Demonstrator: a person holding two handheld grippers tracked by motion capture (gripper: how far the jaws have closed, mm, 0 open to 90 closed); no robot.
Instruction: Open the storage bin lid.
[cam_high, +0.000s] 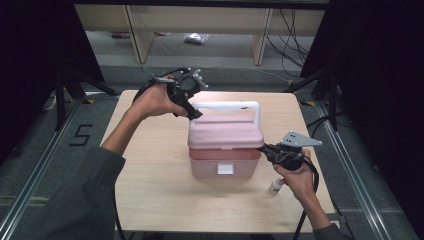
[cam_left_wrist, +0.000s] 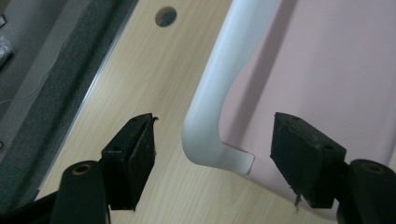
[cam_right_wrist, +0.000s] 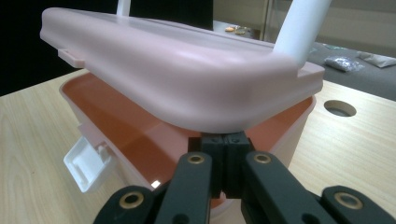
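- A pink plastic storage box (cam_high: 225, 162) with a raised lid (cam_high: 225, 132) is seen at frame centre on the wooden bench (cam_high: 150, 190).
- The left gripper (cam_high: 192, 112), jaws wide apart, straddles the white handle (cam_left_wrist: 210, 93).
- The right gripper (cam_right_wrist: 224, 156), jaws closed together, is pressed under the lid's edge.

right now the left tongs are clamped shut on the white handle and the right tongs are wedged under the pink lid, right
Not quite. The left tongs are open: in the left gripper view their jaws stand apart on either side of the white handle, without gripping it. The right tongs are indeed wedged, shut, under the pink lid.
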